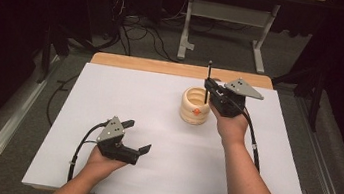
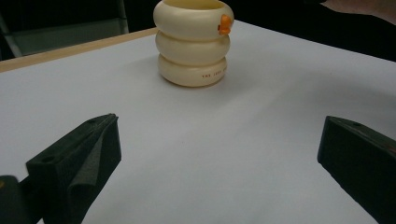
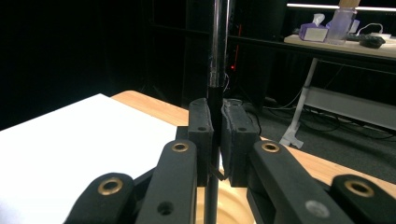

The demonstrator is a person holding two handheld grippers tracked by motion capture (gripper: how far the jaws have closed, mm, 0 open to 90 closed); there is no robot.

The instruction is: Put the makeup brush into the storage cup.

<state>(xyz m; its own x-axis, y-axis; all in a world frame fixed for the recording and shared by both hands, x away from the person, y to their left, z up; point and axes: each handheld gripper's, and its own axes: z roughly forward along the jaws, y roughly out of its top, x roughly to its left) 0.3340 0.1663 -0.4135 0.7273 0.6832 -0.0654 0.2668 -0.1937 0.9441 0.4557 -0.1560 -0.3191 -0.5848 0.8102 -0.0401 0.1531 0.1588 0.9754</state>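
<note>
The right gripper (image 1: 210,88) is clamped on a thin black pen (image 1: 209,76), which stands upright with its lower end down inside the mouth of the cream holder (image 1: 195,106). In the right gripper view the jaws are pressed together around the pen's (image 3: 214,112) dark shaft, the pen rising straight up past the top of the frame, its upper part clearer and shinier, and the pale rim of the holder (image 3: 229,205) curves just below the jaws. The holder looks like three stacked rings with a small orange mark on its side, and it stands on the white sheet (image 1: 156,125) toward the far right part of the table (image 1: 164,67), whose wooden edge shows beyond the sheet. The right gripper sits just to the right of the holder and above its rim; whether the pen's tip touches the bottom cannot be seen. The left gripper (image 1: 135,135) rests well apart from the holder, near the front left of the sheet, with its jaws spread wide and nothing between them. In the left gripper view the holder (image 2: 194,44) stands ahead, up the sheet, between the two parted jaws but far beyond them.
</note>
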